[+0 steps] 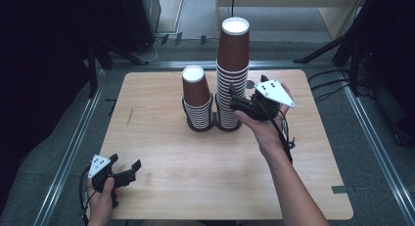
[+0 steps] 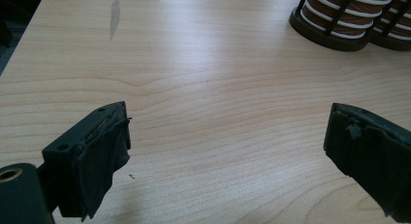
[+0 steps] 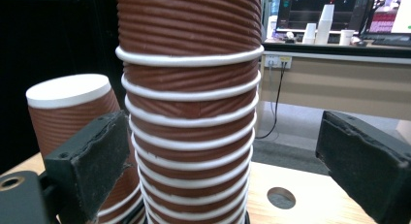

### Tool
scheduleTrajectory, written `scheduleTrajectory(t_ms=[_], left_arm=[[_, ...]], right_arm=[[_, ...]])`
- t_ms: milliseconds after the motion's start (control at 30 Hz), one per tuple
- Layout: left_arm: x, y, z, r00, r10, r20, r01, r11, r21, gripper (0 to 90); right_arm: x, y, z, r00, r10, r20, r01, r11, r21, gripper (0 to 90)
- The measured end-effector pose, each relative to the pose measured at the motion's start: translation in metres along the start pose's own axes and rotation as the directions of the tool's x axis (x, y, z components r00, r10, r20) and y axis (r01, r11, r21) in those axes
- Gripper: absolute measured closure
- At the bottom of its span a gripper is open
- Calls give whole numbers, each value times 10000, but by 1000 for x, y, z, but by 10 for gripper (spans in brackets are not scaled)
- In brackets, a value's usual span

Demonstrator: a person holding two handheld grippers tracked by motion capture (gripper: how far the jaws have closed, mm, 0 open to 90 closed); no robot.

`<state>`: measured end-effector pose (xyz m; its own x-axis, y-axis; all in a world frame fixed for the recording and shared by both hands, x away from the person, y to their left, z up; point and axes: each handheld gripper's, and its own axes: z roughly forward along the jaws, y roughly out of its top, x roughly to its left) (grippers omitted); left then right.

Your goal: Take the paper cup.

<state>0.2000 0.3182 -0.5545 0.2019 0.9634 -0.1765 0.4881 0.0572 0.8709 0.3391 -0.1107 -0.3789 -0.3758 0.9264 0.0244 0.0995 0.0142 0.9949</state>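
Reaching at the tall cup stack (image 1: 233, 74), the right tongs (image 1: 238, 100) gape around it, nothing gripped yet; the left tongs (image 1: 123, 166) idle open, near-left on the counter (image 1: 195, 162).

On the table (image 1: 195, 187) two stacks of upturned brown cups stand side by side in black holders near the centre's 12 o'clock. The tall stack (image 1: 232, 74) is at 3 o'clock of the short stack (image 1: 197, 100). The right gripper (image 1: 243, 104), jaws apart, sits at the tall stack's 3 o'clock, low against it. The left gripper (image 1: 125, 168), jaws apart, rests at the table's 8 o'clock corner.
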Motion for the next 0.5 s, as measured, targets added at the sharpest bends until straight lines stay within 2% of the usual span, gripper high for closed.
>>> scheduleTrajectory(t_ms=[67, 167, 500], left_arm=[[0, 0, 0, 10000, -8, 2, 8, 10000, -1, 32], [0, 0, 0, 10000, -17, 17, 17, 10000, 2, 32], [1, 0, 0, 10000, -47, 16, 47, 10000, 8, 32]], right_arm=[[0, 4, 5, 9998, 191, -94, -189, 9997, 133, 50], [2, 7, 7, 9997, 221, -112, -219, 9996, 175, 47], [9, 23, 24, 9995, 290, -96, -290, 9996, -22, 32]])
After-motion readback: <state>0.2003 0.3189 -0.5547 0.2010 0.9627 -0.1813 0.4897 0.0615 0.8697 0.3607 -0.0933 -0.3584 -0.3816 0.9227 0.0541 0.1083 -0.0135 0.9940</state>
